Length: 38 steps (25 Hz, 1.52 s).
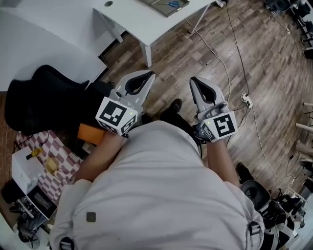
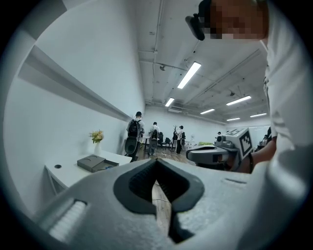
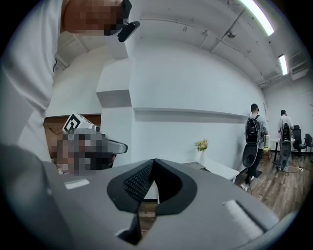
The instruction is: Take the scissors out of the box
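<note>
Two grippers: we hold one in each hand at waist height, side by side and apart, both pointing forward and slightly down over the wooden floor (image 1: 210,49).
Left gripper (image 1: 149,73): its jaws are clenched, with the tips meeting. Nothing sits between them, and only floor shows through the gap lower down.
Right gripper (image 1: 192,79): also clenched tip to tip, and it holds nothing.
Scissors (image 1: 172,4): blue-handled, lying inside the box at the very top edge of our head view, well apart from both grippers.
Box (image 1: 161,10): a shallow grey box with its top open, resting on the white table. Neither gripper touches it.
White table (image 1: 132,22): it stands ahead of us across a stretch of floor. In the left gripper view we see a small vase of flowers (image 2: 97,137) on it, near the box.
Black chair (image 1: 49,97): on our left, close to the left gripper.
Cable (image 1: 230,58): it runs across the floor on our right to a white plug block (image 1: 246,99).
Checked cloth (image 1: 56,158): red and white, low on our left, with small items on it that we cannot make out.
People (image 2: 135,128): several stand far down the room with backpacks on, as seen in the left gripper view.
</note>
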Tool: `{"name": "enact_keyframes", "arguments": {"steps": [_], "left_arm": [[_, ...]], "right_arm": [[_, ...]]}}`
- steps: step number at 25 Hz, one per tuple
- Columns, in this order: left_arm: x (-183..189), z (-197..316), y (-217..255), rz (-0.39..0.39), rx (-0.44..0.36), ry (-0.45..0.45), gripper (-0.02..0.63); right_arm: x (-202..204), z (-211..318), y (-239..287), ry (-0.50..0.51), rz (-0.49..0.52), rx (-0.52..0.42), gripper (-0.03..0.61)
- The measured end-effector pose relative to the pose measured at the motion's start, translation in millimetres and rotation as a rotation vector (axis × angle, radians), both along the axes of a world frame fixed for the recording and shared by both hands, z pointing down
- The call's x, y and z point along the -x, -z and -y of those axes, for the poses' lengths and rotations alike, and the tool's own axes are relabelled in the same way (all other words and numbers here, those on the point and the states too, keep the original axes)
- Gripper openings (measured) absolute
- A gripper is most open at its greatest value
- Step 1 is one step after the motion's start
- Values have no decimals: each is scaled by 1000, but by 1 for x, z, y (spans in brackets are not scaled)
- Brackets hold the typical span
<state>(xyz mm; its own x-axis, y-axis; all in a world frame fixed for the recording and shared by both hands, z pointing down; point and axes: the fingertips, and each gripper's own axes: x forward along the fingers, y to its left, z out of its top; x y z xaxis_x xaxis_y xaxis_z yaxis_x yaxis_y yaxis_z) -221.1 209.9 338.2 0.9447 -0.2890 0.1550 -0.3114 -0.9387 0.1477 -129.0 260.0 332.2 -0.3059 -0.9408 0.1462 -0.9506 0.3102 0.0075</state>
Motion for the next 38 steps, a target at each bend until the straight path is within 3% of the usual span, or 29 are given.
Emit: {"name": "enact_keyframes", "arguments": {"steps": [15,22,38], "left_arm": [[-167,40,-7,47,4,2,5],[-205,44,2,55,-16,16,5],[-260,104,-5,21,0,3,5]], "right_arm": [[-171,23,-7,37,42,-2,11],[-211,19,-6,50,55,-6,11],[-259,63,-13,12,55,7,11]]}}
